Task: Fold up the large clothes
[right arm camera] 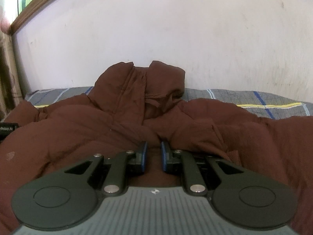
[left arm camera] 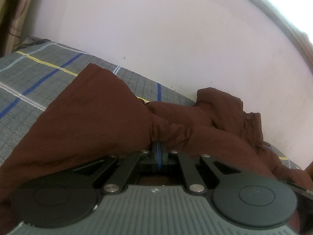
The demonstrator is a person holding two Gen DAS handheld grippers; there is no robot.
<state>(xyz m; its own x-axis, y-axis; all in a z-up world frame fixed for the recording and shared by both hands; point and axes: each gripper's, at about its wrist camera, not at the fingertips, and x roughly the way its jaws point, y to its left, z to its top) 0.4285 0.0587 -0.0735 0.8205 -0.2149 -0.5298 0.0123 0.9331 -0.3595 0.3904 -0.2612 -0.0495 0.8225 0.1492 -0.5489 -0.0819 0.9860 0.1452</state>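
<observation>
A large dark brown jacket (right arm camera: 121, 121) lies spread on the bed, its collar (right arm camera: 140, 78) bunched up against the wall. In the left wrist view the jacket (left arm camera: 93, 113) drapes over my left gripper (left arm camera: 158, 145), which is shut on a gathered fold of the brown fabric. My right gripper (right arm camera: 154, 148) rests low on the jacket's middle. Its blue-padded jaws stand a small way apart with brown fabric showing between them, and they do not pinch it.
The bed has a grey checked sheet (left arm camera: 29, 74) with blue, yellow and white stripes, also seen in the right wrist view (right arm camera: 254, 99). A pale wall (right arm camera: 156, 29) runs close behind the bed. A wooden frame (right arm camera: 39, 2) stands at upper left.
</observation>
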